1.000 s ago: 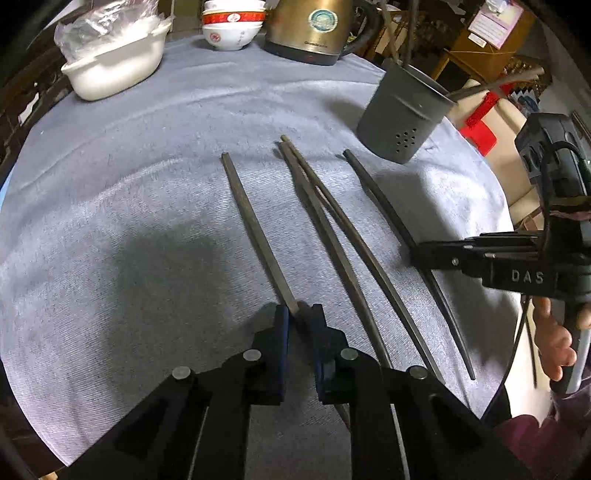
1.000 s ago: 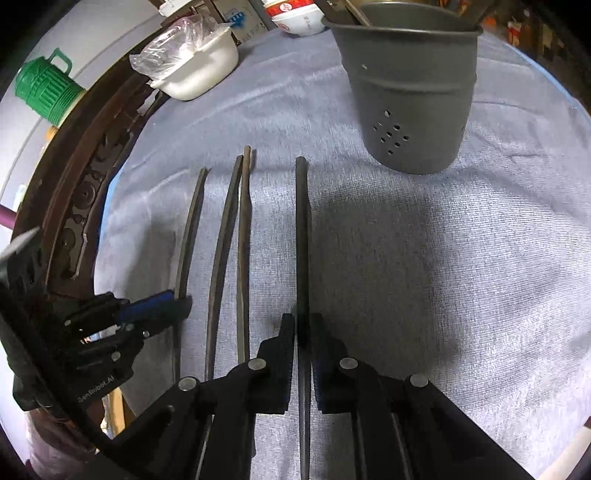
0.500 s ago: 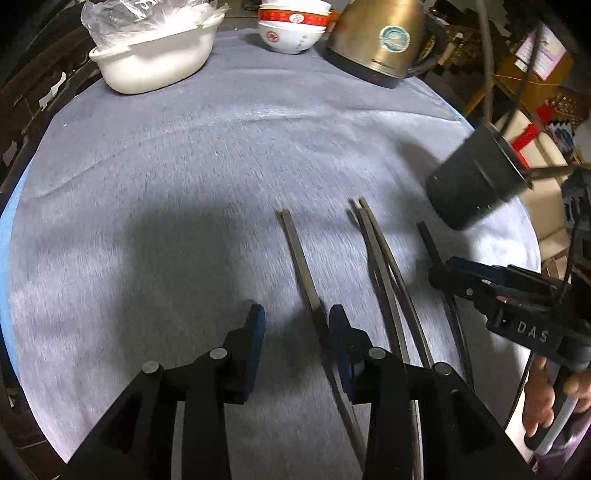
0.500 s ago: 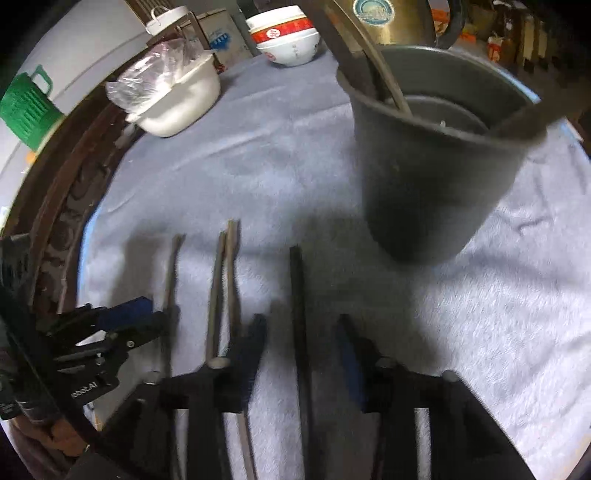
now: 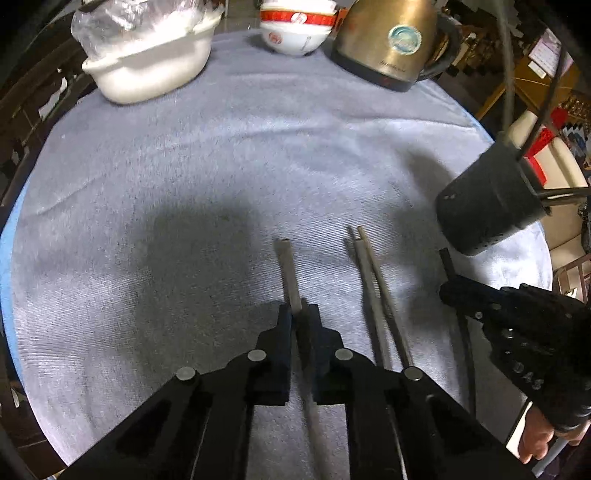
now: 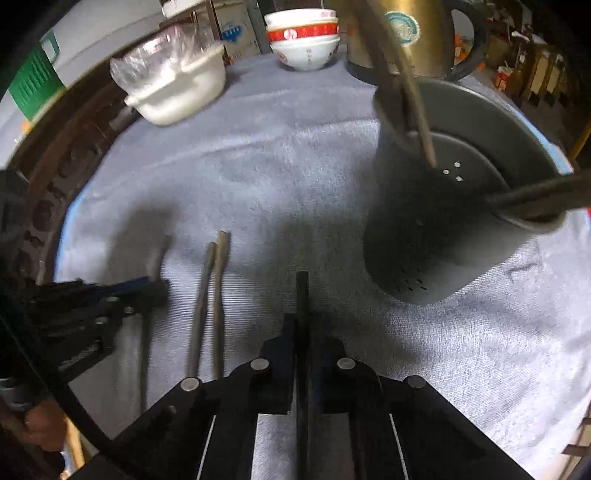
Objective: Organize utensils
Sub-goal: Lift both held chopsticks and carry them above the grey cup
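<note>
Several dark chopsticks lie side by side on the grey cloth. My left gripper is shut on a grey chopstick, the leftmost one. A pair of chopsticks lies to its right. My right gripper is shut on a black chopstick, the rightmost one, just in front of the dark grey utensil holder. The holder has utensils standing in it. Each gripper shows in the other's view: the right one, the left one.
A white dish with plastic wrap, stacked red-and-white bowls and a brass kettle stand at the far edge of the round table. The table edge is close on the right.
Both grippers opened half a second ago and have now shut again on their chopsticks, further along them. The holder now looms closer in the right wrist view.
</note>
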Demonstrator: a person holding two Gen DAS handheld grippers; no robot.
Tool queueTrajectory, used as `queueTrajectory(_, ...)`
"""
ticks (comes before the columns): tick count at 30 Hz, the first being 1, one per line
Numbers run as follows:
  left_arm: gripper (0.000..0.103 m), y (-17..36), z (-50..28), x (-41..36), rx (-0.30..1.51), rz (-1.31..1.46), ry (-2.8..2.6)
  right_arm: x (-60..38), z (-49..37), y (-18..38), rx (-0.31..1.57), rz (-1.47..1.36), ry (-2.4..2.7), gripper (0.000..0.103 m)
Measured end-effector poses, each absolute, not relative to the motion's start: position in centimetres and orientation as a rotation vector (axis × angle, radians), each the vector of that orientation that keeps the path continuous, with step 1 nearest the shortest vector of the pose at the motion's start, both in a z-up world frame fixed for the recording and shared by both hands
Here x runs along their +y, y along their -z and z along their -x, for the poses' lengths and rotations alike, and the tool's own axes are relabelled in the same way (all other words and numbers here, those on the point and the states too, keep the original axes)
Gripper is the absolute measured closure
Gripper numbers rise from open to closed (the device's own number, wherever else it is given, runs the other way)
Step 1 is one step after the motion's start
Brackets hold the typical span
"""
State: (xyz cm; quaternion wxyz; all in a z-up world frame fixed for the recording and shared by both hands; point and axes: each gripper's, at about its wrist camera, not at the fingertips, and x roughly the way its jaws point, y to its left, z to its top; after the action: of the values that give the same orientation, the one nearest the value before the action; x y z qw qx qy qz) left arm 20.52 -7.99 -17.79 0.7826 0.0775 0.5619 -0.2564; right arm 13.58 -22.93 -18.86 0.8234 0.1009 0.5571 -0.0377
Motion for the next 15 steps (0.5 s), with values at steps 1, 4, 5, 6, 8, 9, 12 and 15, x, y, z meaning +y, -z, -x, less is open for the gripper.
queueTrajectory(1,0.098,17.3,-20.2,-8.0,1.196,-0.163,0.559,-23.1,-13.2,18.2,1.166,-0.225,0.070,0.096)
queueTrajectory(4,0.098,15.6,-19.4,-7.3,1.147,-0.149,0.568,-23.3,-12.1,16.2,1.112,-0.230,0.038,0.096)
queueTrajectory(5,0.098,14.8,-18.9,-6.9,1.129,-0.149,0.569,-23.4,-11.6,15.3,1.089,-0.235,0.022,0.096)
queueTrajectory(6,0.098,13.7,-18.2,-6.4,1.108,-0.153,0.573,-23.6,-11.0,14.4,1.069,-0.242,0.009,0.096)
queueTrajectory(8,0.098,12.2,-17.2,-6.1,1.070,-0.158,0.583,-23.9,-10.0,12.9,1.031,-0.248,-0.013,0.096)
queueTrajectory(9,0.098,11.2,-16.6,-6.0,1.046,-0.162,0.591,-24.0,-9.4,12.0,1.006,-0.250,-0.026,0.096)
queueTrajectory(12,0.098,8.6,-15.2,-5.6,0.980,-0.170,0.611,-23.8,-7.6,9.8,0.943,-0.251,-0.052,0.096)
queueTrajectory(15,0.098,6.0,-13.6,-5.6,0.916,-0.176,0.628,-24.0,-5.8,7.6,0.882,-0.261,-0.073,0.096)
